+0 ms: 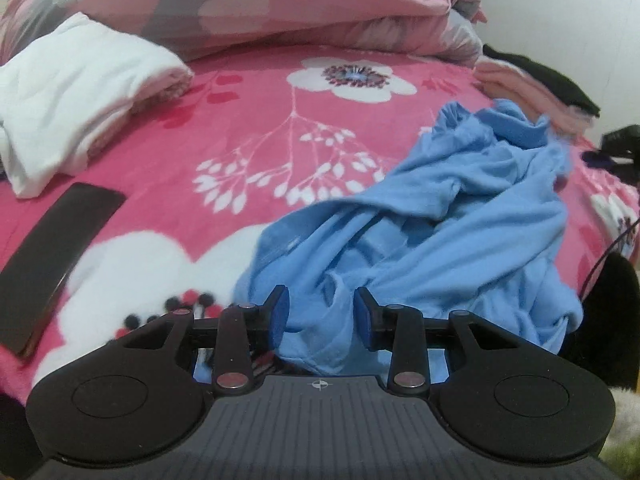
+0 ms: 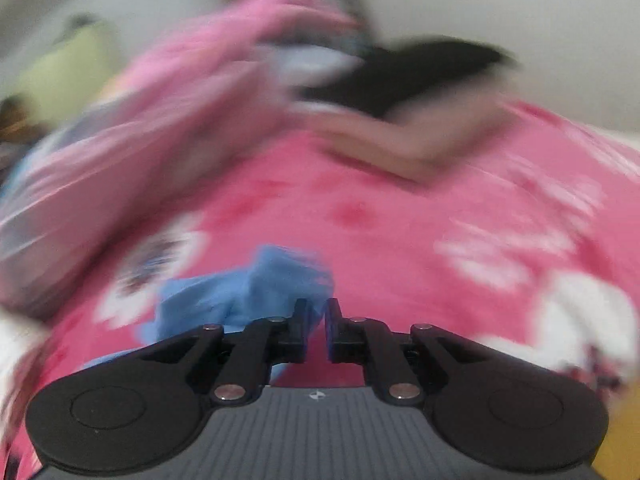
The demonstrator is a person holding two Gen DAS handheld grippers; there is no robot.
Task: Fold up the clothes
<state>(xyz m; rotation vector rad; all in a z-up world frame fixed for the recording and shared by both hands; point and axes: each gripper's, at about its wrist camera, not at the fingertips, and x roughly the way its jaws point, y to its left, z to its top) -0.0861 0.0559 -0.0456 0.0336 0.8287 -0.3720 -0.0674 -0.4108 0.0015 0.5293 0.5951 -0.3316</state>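
Sprawled across a bed covered by a hot-pink fleece blanket (image 1: pixel 248 128) printed with white flowers, a crumpled light-blue cotton shirt (image 1: pixel 452 216) lies in a loose heap directly ahead of the left hand-held gripper (image 1: pixel 321 312) and trails away to its right. That gripper's blue-padded jaws stand partly apart, with a fold of the blue fabric bunched up between them; the pads do not appear to press on the cloth, so the shirt sits in the gap rather than being pinched. To the gripper's left, a flat black rectangular phone (image 1: pixel 52 264) lies on the blanket, and farther ahead on that side rests a folded white garment (image 1: pixel 76 96). Beyond everything, a rumpled pink-and-grey floral quilt (image 1: pixel 256 4) is piled along the far side of the bed, while ahead and to the right a folded pale-pink garment (image 1: pixel 524 92) carries a black cloth (image 1: pixel 548 80) on top. The right wrist view is heavily blurred: the right hand-held gripper (image 2: pixel 317 320) shows its jaws drawn nearly together with only a narrow slit between the pads, and an edge of the blue shirt (image 2: pixel 248 288) lies just ahead and to its left, touching the left finger (image 2: pixel 300 320). Whether any cloth is caught in that slit cannot be told through the blur.
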